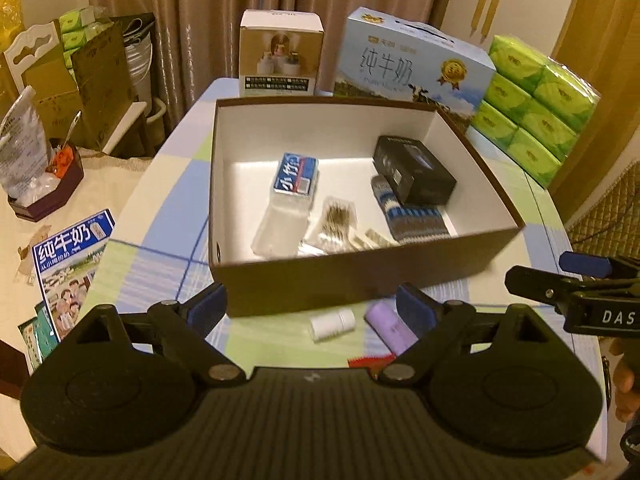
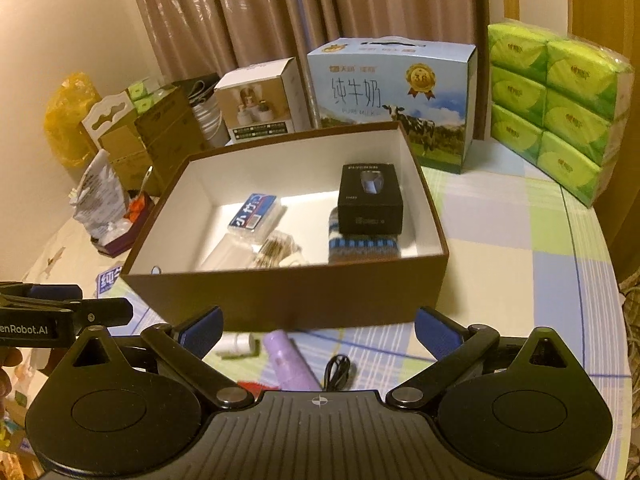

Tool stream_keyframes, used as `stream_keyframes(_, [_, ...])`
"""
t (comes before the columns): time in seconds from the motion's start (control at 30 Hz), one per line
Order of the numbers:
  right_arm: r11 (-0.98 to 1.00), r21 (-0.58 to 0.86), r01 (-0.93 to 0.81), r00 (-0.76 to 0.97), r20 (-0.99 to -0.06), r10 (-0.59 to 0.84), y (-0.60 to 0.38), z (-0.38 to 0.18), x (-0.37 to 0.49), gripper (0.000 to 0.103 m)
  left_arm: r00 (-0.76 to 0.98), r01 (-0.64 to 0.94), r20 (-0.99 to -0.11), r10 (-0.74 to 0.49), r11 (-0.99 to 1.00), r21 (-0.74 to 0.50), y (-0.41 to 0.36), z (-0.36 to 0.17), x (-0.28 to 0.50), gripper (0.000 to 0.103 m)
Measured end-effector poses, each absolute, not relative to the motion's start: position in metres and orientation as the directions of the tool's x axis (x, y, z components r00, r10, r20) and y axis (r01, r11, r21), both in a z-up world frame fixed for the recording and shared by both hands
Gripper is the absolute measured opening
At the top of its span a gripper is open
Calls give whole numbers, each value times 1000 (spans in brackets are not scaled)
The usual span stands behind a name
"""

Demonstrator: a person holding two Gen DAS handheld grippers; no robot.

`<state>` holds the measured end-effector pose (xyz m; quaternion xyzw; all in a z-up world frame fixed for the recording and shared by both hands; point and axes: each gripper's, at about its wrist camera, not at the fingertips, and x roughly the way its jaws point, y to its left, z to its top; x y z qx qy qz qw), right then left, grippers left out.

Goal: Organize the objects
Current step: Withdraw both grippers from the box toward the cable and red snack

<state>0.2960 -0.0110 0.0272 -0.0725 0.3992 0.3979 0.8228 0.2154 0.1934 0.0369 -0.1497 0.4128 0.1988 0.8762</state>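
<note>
Checked cloth in blue, green and white covers the tabletop point(image 1: 168, 216); brown curtains point(image 1: 192, 20) hang behind. Left to right: cardboard cartons point(image 1: 92, 80), open brown box point(image 1: 360, 280) at centre, green tissue packs point(image 1: 536, 116). Left hand-held gripper point(image 1: 312, 304) and right hand-held gripper point(image 2: 318, 326) both gape wide, empty.

1. The open cardboard box point(image 2: 280, 300) is brown outside and white inside.
2. The table's checked cloth point(image 2: 520, 248) shows pale green, lilac and cream squares with blue lines.
3. The knitted sock point(image 1: 412, 216) has blue, white and grey-brown stripes.
4. The small rectangular carton point(image 2: 370, 200) is black.
5. Near the table's front edge lie a lilac cylinder point(image 1: 390, 326) and a white bottle point(image 1: 332, 323).
6. The wrapped tissue packs point(image 2: 556, 112) are bright green.
</note>
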Motion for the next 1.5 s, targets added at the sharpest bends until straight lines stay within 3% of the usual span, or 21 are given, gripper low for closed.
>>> stream_keyframes(1.5, [695, 217, -686, 270, -810, 520, -51, -14, 247, 100, 486, -447, -850, 205, 894, -41, 143, 1, 167, 89])
